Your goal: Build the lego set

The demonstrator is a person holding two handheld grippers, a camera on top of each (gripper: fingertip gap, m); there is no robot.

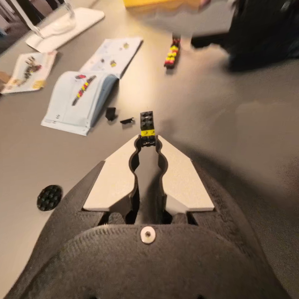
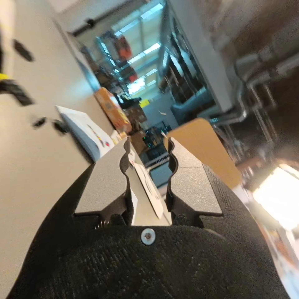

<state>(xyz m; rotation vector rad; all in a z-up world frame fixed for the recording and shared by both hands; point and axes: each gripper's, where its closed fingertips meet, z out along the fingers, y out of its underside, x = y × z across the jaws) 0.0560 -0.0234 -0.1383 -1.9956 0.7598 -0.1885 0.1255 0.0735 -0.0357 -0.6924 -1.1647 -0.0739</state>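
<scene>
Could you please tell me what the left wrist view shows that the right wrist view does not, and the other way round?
Only the left wrist view shows the left gripper shut on a black and yellow brick stack, a long red, yellow and black assembly farther off, and a round black plate on the table.

Only the right wrist view shows the right gripper, open and empty, tilted toward a blurred room with an orange chair back.

Both show the open instruction booklet and small black pieces beside it.
</scene>
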